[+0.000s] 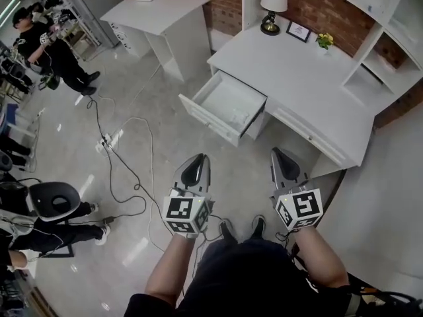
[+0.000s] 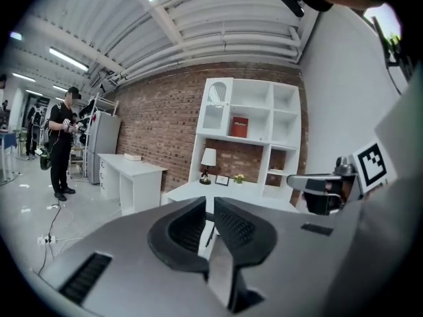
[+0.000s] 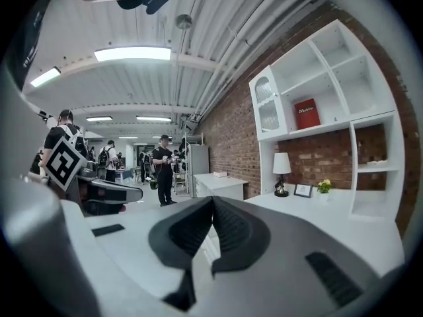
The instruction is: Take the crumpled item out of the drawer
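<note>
Left claw (image 1: 196, 165) and right claw (image 1: 283, 160), both closed and empty, point toward the open drawer (image 1: 206, 120).

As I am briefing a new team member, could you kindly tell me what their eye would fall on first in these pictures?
First come the left tool and right tool, both shut and empty, side by side low in the head view. Ahead of them the open drawer juts from the white desk, with a pale crumpled item lying inside. A lamp stands at the desk's far edge.
</note>
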A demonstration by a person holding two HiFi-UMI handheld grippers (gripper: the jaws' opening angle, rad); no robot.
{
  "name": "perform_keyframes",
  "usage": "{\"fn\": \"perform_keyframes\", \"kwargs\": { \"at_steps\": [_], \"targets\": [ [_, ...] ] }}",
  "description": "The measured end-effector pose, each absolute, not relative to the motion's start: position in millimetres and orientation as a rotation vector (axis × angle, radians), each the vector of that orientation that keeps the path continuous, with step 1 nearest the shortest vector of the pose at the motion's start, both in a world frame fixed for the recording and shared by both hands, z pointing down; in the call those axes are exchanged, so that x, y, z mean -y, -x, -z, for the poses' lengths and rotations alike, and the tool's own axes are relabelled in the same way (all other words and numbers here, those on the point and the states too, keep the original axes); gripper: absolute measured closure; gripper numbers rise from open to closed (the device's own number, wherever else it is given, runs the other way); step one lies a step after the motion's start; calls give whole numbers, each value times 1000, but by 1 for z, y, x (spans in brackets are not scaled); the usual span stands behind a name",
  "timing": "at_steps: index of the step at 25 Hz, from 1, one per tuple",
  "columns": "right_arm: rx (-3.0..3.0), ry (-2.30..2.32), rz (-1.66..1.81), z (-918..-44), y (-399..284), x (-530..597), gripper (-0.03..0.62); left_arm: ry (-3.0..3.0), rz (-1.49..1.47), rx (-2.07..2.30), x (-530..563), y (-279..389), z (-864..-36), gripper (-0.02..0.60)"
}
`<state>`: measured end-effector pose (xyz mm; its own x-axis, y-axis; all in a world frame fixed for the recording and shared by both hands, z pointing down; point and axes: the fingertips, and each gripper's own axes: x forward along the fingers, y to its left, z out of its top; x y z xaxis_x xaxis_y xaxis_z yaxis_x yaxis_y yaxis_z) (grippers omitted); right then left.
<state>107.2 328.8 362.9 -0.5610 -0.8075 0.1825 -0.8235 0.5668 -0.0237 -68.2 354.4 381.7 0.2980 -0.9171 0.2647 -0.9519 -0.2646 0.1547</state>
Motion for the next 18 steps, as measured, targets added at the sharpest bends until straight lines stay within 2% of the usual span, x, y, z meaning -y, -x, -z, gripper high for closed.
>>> {"fn": "perform_keyframes", "kwargs": {
  "at_steps": [1,2,3,4,5,18],
  "targets": [
    [2652,-1372,-141,-363,-112,-332,591,-2290,-165,1708,-357,59,-381,558],
    [2659,-1360,-132,-364,-117,-333,533,-2297,-160,1718,-357,50,-379,551],
    [2663,-1354,-136,-365,-123,-334,482,-2305,-164,1723,-356,40,-378,482],
    [2665,-1353,-154,-368,-130,-336,465,-2312,-173,1720,-356,30,-378,397],
    [2664,-1355,-175,-371,-137,-338,458,-2317,-185,1711,-357,20,-378,382],
    [2726,-1349,-164,-356,-206,-325,464,-2335,-192,1780,-352,-49,-353,380]
  ]
}}
